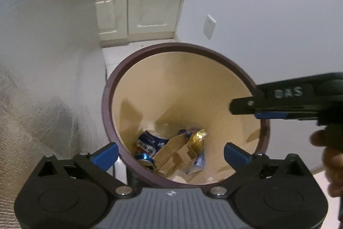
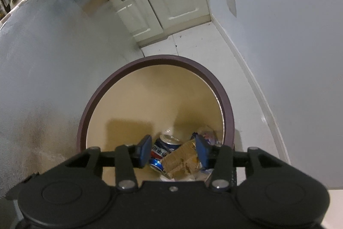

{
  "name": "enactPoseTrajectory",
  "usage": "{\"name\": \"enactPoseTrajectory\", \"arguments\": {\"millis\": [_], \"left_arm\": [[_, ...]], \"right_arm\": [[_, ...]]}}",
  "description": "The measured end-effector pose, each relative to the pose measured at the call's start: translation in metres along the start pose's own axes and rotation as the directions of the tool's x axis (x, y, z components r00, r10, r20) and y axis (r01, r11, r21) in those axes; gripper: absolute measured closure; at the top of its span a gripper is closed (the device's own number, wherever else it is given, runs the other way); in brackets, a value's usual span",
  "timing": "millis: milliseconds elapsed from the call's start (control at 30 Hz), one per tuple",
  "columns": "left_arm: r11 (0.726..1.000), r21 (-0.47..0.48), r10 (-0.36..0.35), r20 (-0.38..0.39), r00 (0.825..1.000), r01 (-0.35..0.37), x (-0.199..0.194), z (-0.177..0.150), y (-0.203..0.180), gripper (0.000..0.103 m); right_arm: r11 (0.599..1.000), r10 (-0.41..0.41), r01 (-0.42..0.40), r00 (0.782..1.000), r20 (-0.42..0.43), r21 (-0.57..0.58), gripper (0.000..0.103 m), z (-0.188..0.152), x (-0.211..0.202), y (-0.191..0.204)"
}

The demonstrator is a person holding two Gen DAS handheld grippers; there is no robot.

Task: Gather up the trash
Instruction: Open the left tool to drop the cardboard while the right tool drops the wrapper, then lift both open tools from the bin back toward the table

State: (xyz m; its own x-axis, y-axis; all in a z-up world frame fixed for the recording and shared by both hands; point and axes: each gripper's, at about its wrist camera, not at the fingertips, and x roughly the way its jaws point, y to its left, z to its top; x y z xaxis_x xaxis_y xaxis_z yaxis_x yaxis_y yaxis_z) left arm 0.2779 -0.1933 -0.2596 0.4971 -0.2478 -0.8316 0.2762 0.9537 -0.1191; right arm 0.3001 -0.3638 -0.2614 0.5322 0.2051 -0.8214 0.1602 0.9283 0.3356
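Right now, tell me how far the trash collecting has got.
Done: a blue can, brown cardboard and a gold wrapper lie at the bottom of the bin. In hand: nothing; the left gripper and right gripper hang open over it, empty. Left: no loose trash shows on the floor in view.

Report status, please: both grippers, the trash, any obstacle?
Left gripper open, empty. Right gripper open, empty. Can, cardboard, wrappers in bin. No obstacle.

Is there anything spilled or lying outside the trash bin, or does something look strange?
Nothing stands out. The blue cans, brown paper and gold wrapper all lie inside the bin.
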Motion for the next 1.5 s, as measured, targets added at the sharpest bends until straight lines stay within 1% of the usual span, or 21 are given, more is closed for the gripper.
{"name": "enactPoseTrajectory", "arguments": {"millis": [100, 300, 400, 467, 533, 600, 700, 767, 867, 933, 1167, 1500], "left_arm": [[1.000, -0.018, 0.021, -0.017, 1.000, -0.021, -0.001, 0.000, 0.004, 0.000], [0.998, -0.028, 0.052, -0.043, 0.998, -0.054, -0.003, 0.000, 0.005, 0.000], [0.998, -0.037, 0.057, -0.046, 0.997, -0.059, -0.007, -0.001, 0.007, 0.000], [0.997, -0.035, 0.065, -0.043, 0.997, -0.066, -0.011, -0.001, 0.008, 0.000], [0.997, -0.030, 0.075, -0.043, 0.996, -0.076, -0.014, -0.002, 0.007, 0.000], [0.996, -0.029, 0.080, -0.044, 0.996, -0.081, -0.017, -0.004, 0.008, 0.000], [0.995, -0.030, 0.090, -0.040, 0.995, -0.091, -0.023, -0.005, 0.009, 0.000], [0.995, -0.034, 0.095, -0.036, 0.995, -0.096, -0.029, -0.005, 0.010, 0.000], [0.994, -0.037, 0.099, -0.026, 0.995, -0.100, -0.037, -0.006, 0.009, 0.000], [0.994, -0.032, 0.103, -0.019, 0.995, -0.103, -0.043, -0.006, 0.007, 0.000], [0.994, -0.010, 0.111, 0.014, 0.994, -0.111, -0.065, -0.009, 0.001, 0.000], [0.995, 0.004, 0.101, 0.065, 0.993, -0.101, -0.102, -0.019, -0.008, 0.000]], "right_arm": [[1.000, -0.006, 0.006, 1.000, -0.007, -0.020, 0.056, 0.000, -0.003, 0.000], [0.997, -0.028, 0.026, 1.000, -0.012, -0.078, 0.049, -0.005, -0.010, 0.000], [0.994, -0.041, 0.040, 0.999, -0.011, -0.106, 0.043, -0.009, -0.013, -0.001], [0.992, -0.049, 0.048, 0.999, -0.005, -0.117, 0.034, -0.011, -0.016, -0.003], [0.991, -0.057, 0.058, 0.998, 0.005, -0.122, 0.027, -0.014, -0.020, -0.004], [0.989, -0.072, 0.073, 0.997, 0.016, -0.127, 0.024, -0.016, -0.025, -0.005], [0.987, -0.090, 0.093, 0.996, 0.028, -0.135, 0.016, -0.020, -0.034, -0.007], [0.985, -0.097, 0.101, 0.995, 0.040, -0.139, 0.008, -0.021, -0.039, -0.008], [0.984, -0.104, 0.111, 0.993, 0.056, -0.142, 0.003, -0.025, -0.048, -0.009], [0.984, -0.103, 0.111, 0.992, 0.067, -0.142, 0.000, -0.028, -0.054, -0.010], [0.981, -0.125, 0.140, 0.986, 0.113, -0.134, 0.000, -0.042, -0.081, -0.014], [0.981, -0.133, 0.153, 0.978, 0.158, -0.119, 0.000, -0.061, -0.119, -0.017]]}}
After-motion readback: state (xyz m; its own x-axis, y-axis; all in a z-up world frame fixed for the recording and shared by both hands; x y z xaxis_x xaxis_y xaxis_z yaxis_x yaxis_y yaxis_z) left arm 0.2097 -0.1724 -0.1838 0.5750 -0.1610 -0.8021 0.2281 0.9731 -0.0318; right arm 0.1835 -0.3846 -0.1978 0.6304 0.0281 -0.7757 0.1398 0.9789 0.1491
